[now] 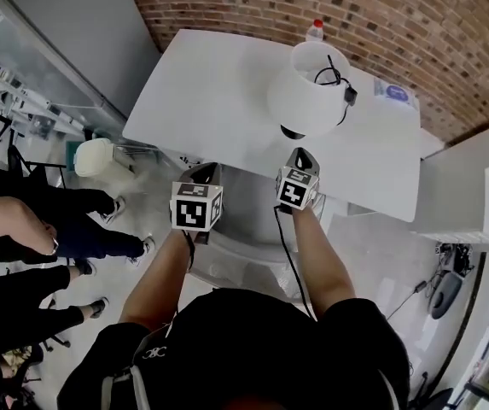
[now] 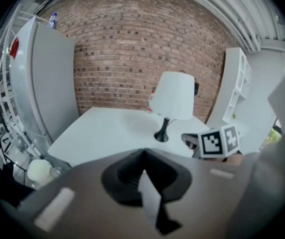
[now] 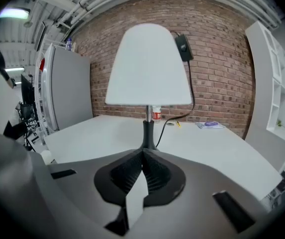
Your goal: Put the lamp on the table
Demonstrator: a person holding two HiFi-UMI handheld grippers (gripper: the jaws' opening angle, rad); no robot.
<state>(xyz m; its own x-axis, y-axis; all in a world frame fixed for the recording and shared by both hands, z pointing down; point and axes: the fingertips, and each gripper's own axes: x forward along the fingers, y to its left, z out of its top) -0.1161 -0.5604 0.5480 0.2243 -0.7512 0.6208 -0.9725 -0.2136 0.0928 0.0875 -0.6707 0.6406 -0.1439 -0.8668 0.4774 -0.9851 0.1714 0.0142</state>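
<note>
Lamp (image 1: pixel 312 88) was found upright on white table (image 1: pixel 210 92), long axis vert., shade uppermost. Brick wall (image 1: pixel 355 7) was noted behind. L gripper (image 1: pixel 201 172) and R gripper (image 1: pixel 301 155) were seen w/ jaws together, empty

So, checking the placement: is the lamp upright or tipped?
Upright: the lamp stands on its dark base on the white table, stem vertical, shade level.
</note>
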